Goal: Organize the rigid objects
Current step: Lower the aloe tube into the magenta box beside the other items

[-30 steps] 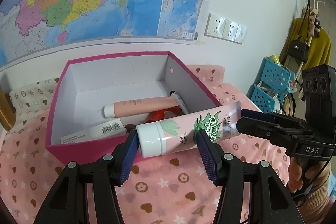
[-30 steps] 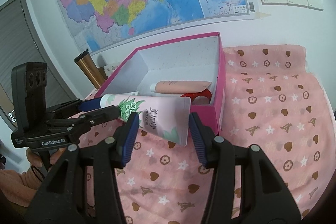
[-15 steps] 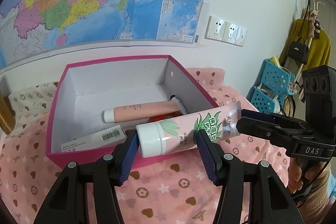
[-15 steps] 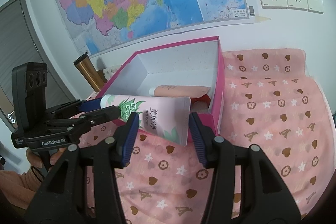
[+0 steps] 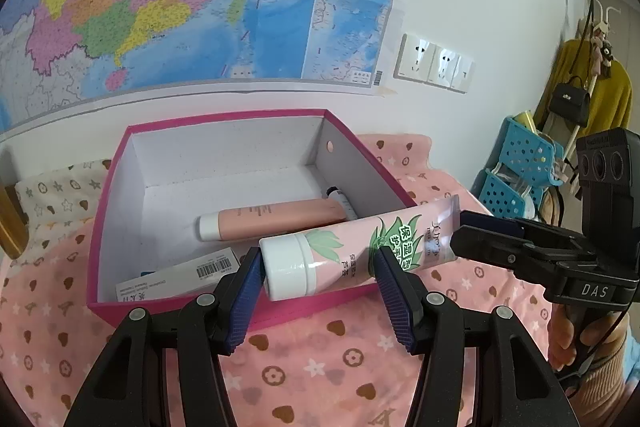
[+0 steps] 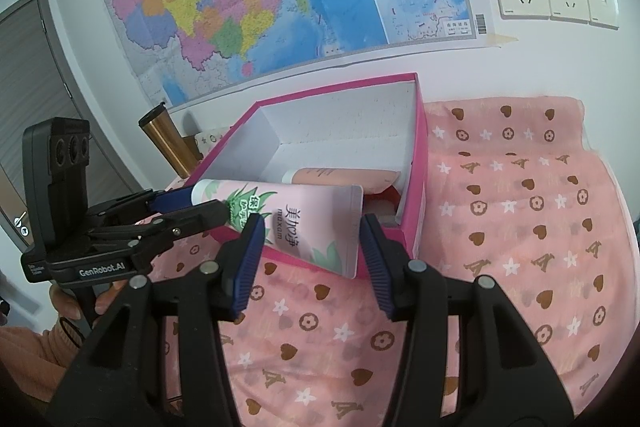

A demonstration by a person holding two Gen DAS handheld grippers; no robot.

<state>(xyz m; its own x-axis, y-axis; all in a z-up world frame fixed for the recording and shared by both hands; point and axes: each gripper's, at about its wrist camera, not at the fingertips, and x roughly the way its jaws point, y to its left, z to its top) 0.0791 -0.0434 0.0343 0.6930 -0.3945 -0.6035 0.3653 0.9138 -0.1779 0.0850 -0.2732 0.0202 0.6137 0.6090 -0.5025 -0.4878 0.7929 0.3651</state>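
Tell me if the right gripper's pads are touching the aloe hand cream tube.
Touching. The right wrist view shows the right gripper with both blue pads pressed against the flat crimped end of the aloe hand cream tube, with no gap visible.

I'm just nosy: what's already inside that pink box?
Inside the pink box: a peach tube, a white barcoded carton, a small dark-capped item and something red. The aloe-print tube, held above the front edge, hides whatever lies beneath it.

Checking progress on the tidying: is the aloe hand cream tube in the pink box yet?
Not yet. The tube is held by both grippers above the box's near wall.
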